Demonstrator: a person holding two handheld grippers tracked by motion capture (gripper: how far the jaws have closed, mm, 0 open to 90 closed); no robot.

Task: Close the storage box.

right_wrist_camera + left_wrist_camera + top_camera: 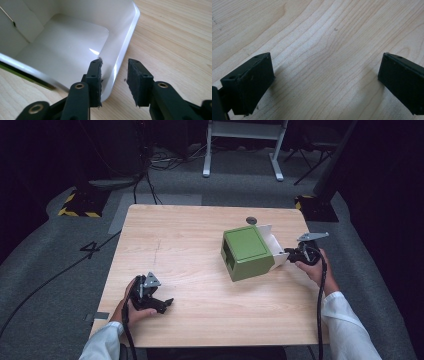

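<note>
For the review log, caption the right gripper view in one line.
Right gripper, jaws open, straddles the edge of a glossy white flap on the green cardboard box lying on the light wooden table.

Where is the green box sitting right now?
In the high view, the green box lies on the table's right half, its white flap beside the right gripper.

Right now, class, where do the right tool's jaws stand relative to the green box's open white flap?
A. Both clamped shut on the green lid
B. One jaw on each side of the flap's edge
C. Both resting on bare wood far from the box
B: in the right gripper view the right tool has one jaw inside the white flap and one outside, still apart.
</note>
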